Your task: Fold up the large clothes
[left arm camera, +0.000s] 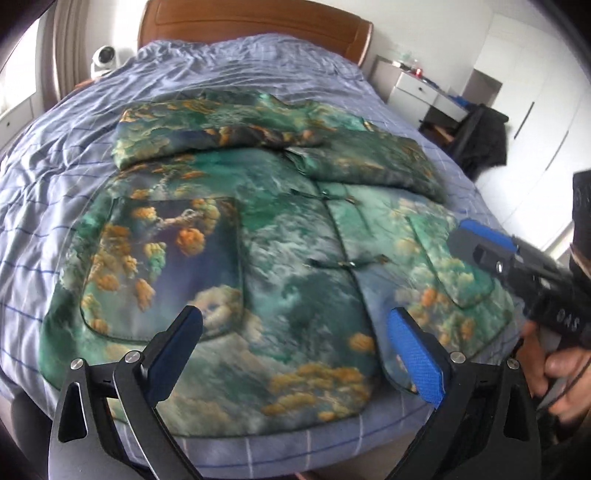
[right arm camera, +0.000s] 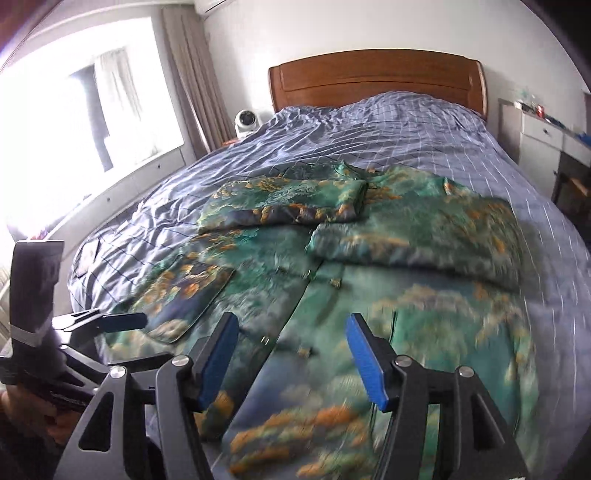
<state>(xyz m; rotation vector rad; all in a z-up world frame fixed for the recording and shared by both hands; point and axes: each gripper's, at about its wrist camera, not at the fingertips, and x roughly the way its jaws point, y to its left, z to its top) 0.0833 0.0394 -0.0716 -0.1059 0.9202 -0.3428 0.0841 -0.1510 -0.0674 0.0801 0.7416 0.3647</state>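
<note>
**Left wrist view**
- Jacket (left arm camera: 258,236): green and blue cloud-and-pine print, laid front-up on the bed (left arm camera: 55,177); both sleeves are folded across the chest, the front closure runs down the middle, and a patch pocket (left arm camera: 166,266) is seen on either side. The hem lies nearest the camera.
- Left gripper (left arm camera: 295,350): jaws held wide apart above the hem, nothing between them; the blue pads are clear of the cloth.
- Right gripper (left arm camera: 480,240): seen from the side at the right edge, over the jacket's far-side pocket; its opening cannot be judged from this angle. A hand (left arm camera: 561,376) is wrapped round its handle.
- Headboard (left arm camera: 255,26), wooden, at the far end of the bed; a white fan (left arm camera: 105,59) beside it on the left; a white drawer unit (left arm camera: 421,92) on the right.

**Right wrist view**
- Jacket (right arm camera: 332,295): spread across the near half of the bed (right arm camera: 406,140), with the folded sleeves (right arm camera: 288,203) lying on its upper part. The lower part is blurred.
- Right gripper (right arm camera: 291,358): released, jaws parted above the jacket's lower front, nothing gripped.
- Left gripper (right arm camera: 122,319): partly seen at the left edge, near the jacket's side hem; only one finger is made out.
- Window (right arm camera: 92,110) and curtain (right arm camera: 192,85) at left.
</note>
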